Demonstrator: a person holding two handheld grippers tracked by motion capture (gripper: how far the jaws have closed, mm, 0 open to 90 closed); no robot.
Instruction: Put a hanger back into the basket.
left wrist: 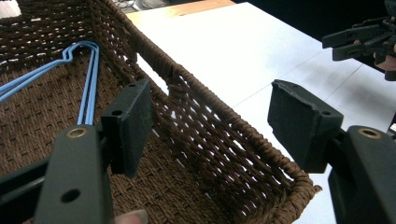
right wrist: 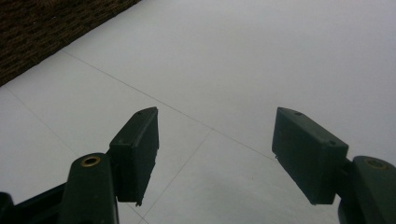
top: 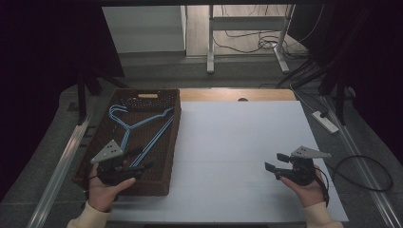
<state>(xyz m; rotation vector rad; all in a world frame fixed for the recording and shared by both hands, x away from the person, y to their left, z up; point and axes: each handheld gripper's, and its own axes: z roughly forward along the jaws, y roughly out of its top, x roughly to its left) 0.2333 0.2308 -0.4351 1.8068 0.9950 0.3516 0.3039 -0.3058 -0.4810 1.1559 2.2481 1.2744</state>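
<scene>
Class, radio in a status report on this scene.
Left gripper open over basket. Right gripper open, empty, above white table. Blue hangers lying in basket, untouched. Nothing blocking.

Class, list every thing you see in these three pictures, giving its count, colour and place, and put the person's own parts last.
Basket: one, dark brown woven, left part of the table.
Hangers: at least two, light blue, lying inside the basket.
Table top: one, white, with a wooden strip at its far edge.
Power strip: one, white, on the floor to the right.
Cables: several, black, on the floor right and behind.
Table frame: one, white legs, beyond the table.
Left tongs: one, black, open, over the basket's near end.
Right tongs: one, black, open, above the white top.
Hands: two, at the bottom edge, light sleeves.
</scene>
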